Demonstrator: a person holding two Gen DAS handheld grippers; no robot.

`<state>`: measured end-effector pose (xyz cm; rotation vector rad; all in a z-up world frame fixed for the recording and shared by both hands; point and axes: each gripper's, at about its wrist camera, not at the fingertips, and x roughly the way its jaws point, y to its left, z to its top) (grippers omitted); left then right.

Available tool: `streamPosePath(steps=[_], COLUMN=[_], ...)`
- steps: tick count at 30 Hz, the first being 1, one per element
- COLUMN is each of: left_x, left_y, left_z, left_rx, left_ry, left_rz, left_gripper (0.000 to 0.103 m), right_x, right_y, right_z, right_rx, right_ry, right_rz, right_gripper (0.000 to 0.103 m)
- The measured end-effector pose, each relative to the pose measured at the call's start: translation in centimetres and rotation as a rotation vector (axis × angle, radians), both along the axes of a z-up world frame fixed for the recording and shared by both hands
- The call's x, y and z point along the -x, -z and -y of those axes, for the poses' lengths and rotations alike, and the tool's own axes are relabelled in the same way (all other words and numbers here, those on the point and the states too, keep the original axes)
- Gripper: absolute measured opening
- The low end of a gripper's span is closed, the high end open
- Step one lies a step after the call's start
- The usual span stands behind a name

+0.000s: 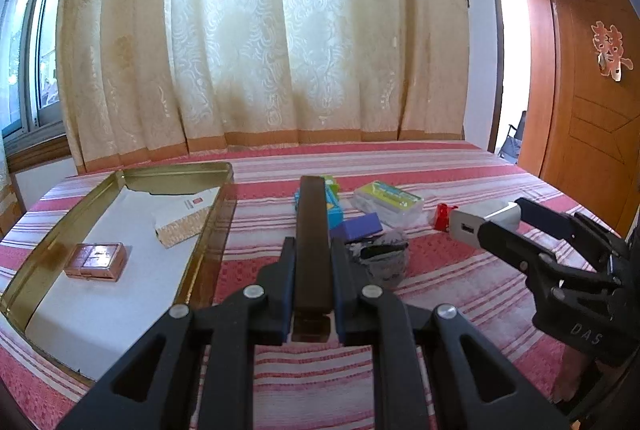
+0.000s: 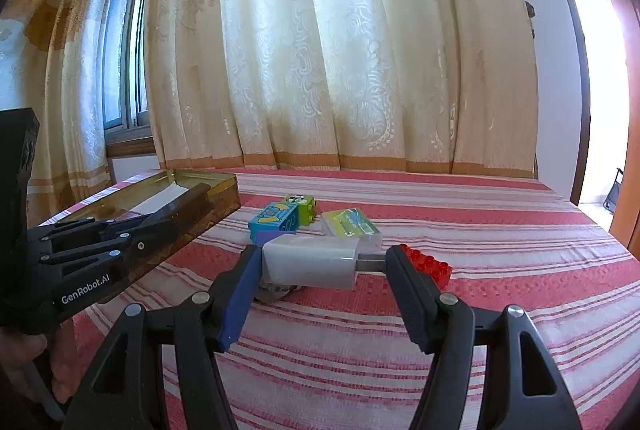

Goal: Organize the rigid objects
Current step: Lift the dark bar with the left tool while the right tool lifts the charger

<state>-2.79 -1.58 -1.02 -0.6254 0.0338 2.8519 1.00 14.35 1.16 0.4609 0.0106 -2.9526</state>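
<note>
My left gripper [image 1: 313, 250] is shut on a long dark brown bar [image 1: 313, 238] that points forward above the striped cloth. My right gripper [image 2: 320, 262] is shut on a white USB charger [image 2: 310, 260], held by its body and prongs above the cloth; it also shows at the right of the left wrist view [image 1: 480, 222]. A gold tin tray [image 1: 216, 197] lined with white paper sits at the left. It holds a copper-coloured box [image 1: 96, 261] and a card [image 1: 186, 216].
On the red-striped cloth [image 2: 480, 290] lie a blue block [image 2: 274, 220], a green block [image 2: 302, 207], a purple block [image 1: 360, 226], a clear case with a green label [image 1: 388, 203], a red toy brick [image 2: 430, 264] and a grey crumpled item [image 1: 384, 258]. Curtains hang behind.
</note>
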Motion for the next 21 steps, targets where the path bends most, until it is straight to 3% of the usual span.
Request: streamPosePath(steps=[9,11,17,21], left_x=[-0.6,-0.6,-0.6,-0.6], left_y=[-0.2,-0.2,-0.2,-0.2], left_z=[0.5,0.6,0.7,0.9], left_rx=[-0.013,-0.014,-0.015,-0.025], left_ry=[-0.012,-0.016,-0.017,-0.013], left_rz=[-0.029,-0.03,-0.026,-0.021], left_gripper=[0.014,0.014,0.014,0.014], right_x=[-0.3,-0.4,-0.2,0.3], right_y=[-0.2,-0.2,-0.1,-0.2], right_z=[0.0,0.0,0.6,-0.5], right_rx=[0.003,0.015,0.0,0.052], right_ry=[0.026,0.038,0.045,0.043], right_rz=[-0.02,-0.025,-0.004,0.019], right_gripper=[0.066,0.052,0.052,0.053])
